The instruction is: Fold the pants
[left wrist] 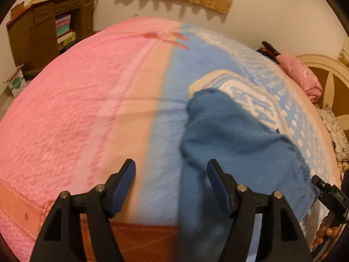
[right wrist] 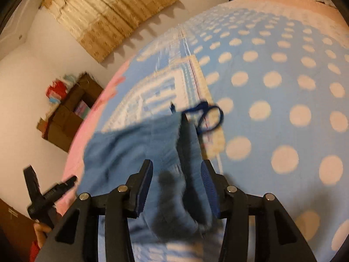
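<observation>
The soft blue fabric pants (left wrist: 235, 135) lay bunched, unfolded, on the pink-and-blue bedspread (left wrist: 87, 100). The left gripper (left wrist: 171, 174) stood spread and empty; the right gripper (right wrist: 176, 174) stood half spread around cloth, a pinch not clear.

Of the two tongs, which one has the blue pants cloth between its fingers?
The right tongs: the blue pants bunch up between its fingers. The left tongs stand open with mostly bedspread between them.
</observation>
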Demonstrator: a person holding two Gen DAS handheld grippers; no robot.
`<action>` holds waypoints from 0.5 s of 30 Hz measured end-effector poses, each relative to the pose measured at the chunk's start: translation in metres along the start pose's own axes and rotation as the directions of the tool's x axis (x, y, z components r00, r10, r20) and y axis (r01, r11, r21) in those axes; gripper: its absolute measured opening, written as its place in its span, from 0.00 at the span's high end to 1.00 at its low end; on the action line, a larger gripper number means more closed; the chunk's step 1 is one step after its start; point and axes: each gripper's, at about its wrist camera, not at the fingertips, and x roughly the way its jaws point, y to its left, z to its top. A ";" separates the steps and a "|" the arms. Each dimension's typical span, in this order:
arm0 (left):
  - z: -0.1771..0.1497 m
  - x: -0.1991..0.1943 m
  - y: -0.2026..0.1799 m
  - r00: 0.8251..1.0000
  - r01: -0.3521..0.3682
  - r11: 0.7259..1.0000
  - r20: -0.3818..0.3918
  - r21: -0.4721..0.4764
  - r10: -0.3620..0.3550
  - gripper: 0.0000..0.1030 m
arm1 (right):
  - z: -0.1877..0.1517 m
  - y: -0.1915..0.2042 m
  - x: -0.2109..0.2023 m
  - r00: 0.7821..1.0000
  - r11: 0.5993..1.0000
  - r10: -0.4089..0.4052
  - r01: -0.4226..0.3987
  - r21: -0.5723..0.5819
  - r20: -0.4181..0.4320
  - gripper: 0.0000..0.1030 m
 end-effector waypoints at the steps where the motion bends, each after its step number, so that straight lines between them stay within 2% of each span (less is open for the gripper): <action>1: -0.003 0.000 0.003 1.000 0.012 1.000 -0.010 -0.007 -0.012 0.32 | -0.006 -0.001 0.001 1.000 1.000 0.002 -0.002 0.005 -0.016 0.53; 2: -0.006 0.001 0.005 0.999 0.034 0.999 -0.019 -0.018 -0.034 0.32 | -0.013 -0.004 0.002 0.999 0.999 0.028 -0.028 0.023 -0.030 0.53; 3: -0.009 0.003 0.006 0.998 0.061 0.998 -0.029 -0.031 -0.062 0.31 | -0.016 -0.006 0.002 0.998 0.998 0.046 -0.045 0.037 -0.036 0.48; 5: -0.013 0.002 0.003 0.996 0.088 0.996 -0.027 -0.031 -0.088 0.26 | -0.027 -0.012 0.001 0.994 0.992 0.105 -0.101 0.080 -0.037 0.42; 9: -0.018 -0.002 -0.012 0.974 0.220 0.975 -0.045 -0.017 -0.220 0.26 | -0.039 -0.021 -0.007 0.986 0.976 0.167 -0.165 0.139 -0.001 0.42; 11: -0.021 -0.003 -0.017 0.977 0.214 0.977 -0.029 0.005 -0.213 0.25 | -0.048 -0.034 -0.017 0.975 0.950 0.214 -0.222 0.218 0.059 0.42; 13: -0.024 0.005 -0.018 0.988 0.152 0.988 -0.041 0.017 -0.151 0.25 | -0.062 -0.040 -0.028 0.963 0.926 0.245 -0.267 0.267 0.114 0.42; 15: -0.025 0.008 -0.017 0.987 0.156 0.988 -0.031 0.006 -0.156 0.25 | -0.075 -0.035 -0.034 0.951 0.911 0.283 -0.307 0.276 0.125 0.42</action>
